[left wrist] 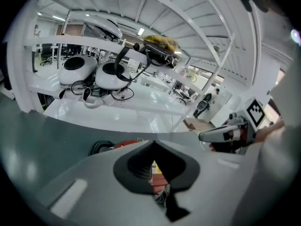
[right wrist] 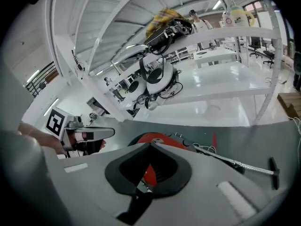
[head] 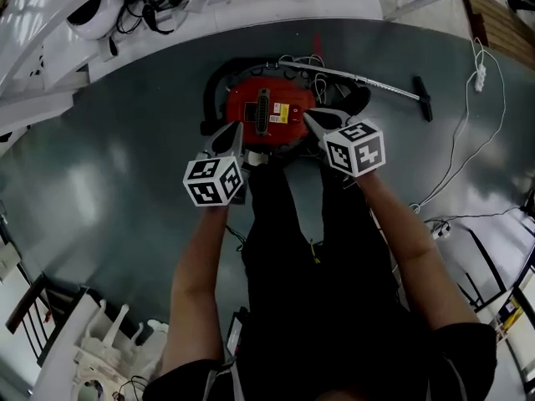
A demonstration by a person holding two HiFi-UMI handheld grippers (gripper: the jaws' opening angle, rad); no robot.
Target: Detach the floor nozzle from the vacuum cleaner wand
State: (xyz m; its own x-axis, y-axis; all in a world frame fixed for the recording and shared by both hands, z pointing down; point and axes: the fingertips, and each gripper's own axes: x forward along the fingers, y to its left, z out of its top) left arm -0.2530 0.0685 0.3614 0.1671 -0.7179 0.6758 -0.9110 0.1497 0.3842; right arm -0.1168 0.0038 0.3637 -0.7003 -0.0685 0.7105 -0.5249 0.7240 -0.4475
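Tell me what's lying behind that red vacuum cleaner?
A metal wand ending in a black floor nozzle lies there. Its other end disappears among tangled cables, so its connection can't be seen.

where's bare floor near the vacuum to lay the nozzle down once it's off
Widest bare patch: grey floor left of the red vacuum, bordered by the white frame. A smaller one lies between the wand and the white cable. Crowded: wires at the vacuum's top, and the right edge.
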